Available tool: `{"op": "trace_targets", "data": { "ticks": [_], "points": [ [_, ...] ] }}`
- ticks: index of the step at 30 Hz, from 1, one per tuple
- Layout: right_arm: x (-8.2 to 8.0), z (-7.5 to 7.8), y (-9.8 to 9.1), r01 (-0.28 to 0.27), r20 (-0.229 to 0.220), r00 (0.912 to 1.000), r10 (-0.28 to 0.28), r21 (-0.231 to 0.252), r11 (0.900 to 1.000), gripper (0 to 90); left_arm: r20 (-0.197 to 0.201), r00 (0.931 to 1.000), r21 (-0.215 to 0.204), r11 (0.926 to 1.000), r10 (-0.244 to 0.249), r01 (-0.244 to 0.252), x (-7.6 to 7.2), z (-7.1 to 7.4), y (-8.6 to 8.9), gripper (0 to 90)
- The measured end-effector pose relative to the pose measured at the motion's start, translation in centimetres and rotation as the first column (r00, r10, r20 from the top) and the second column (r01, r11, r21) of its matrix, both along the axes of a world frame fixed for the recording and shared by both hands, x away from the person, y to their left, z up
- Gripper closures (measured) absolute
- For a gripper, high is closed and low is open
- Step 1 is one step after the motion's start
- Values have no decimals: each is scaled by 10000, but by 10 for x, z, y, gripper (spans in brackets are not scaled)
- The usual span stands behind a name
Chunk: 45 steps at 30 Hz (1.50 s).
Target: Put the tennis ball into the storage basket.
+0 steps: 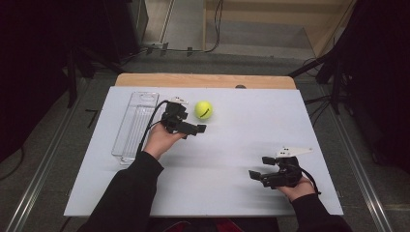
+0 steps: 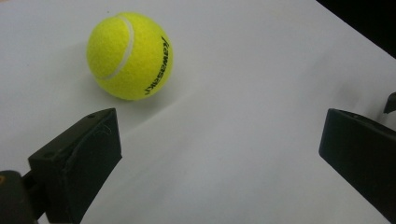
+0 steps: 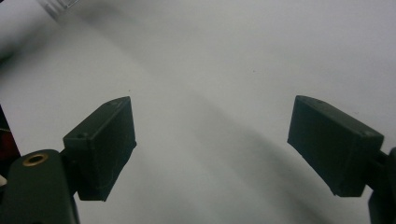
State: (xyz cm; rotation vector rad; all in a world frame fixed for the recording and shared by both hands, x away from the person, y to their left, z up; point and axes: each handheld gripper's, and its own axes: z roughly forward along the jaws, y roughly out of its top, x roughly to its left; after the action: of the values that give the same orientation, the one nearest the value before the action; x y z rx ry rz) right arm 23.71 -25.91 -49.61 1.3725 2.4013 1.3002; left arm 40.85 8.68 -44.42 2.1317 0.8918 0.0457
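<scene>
One yellow tennis ball [image 1: 203, 109] is sitting on the white surface [image 1: 241, 140], just beside the left gripper [image 1: 189, 124] and a little past its jaws. Those jaws are standing wide apart with nothing between them. The ball is probably light and fuzzy, and a bit squashy, so it should not slip much. But it is round, so a bump could make it roll away. The best place to squeeze it looks like its two sides, right across the middle. One clear tray [image 1: 135, 125] is lying near the left edge. There are two grippers. The right gripper [image 1: 258, 170] is resting well apart, jaws wide and empty too.
</scene>
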Motion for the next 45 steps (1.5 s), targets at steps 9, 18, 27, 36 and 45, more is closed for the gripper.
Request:
{"op": "trace_targets", "data": {
  "ticks": [9, 18, 27, 36, 45],
  "points": [
    [0, 0, -1, 20, -9, 10000, -20, -15, 10000, 133, 209, 9995, 256, 9994, 216, -222, 9, 2, -7, 14],
    [0, 1, -3, 107, -9, 9999, -107, 7, 9999, 133, 82, 9998, 172, 9997, 175, -177, 20, 1, -15, 14],
    [1, 0, -3, 9, -24, 10000, -9, -20, 10000, 133, 157, 9998, 251, 9996, 96, -100, 34, 9, -27, 14],
    [1, 0, -3, 19, -37, 10000, -19, 2, 10000, 133, 339, 9994, 263, 9996, 43, -52, 47, 12, -29, 14],
    [1, -1, -1, -109, -35, 9999, 109, -40, 9999, 133, 125, 9995, 372, 9988, 306, -310, 61, 8, -33, 14]
  ]
}}
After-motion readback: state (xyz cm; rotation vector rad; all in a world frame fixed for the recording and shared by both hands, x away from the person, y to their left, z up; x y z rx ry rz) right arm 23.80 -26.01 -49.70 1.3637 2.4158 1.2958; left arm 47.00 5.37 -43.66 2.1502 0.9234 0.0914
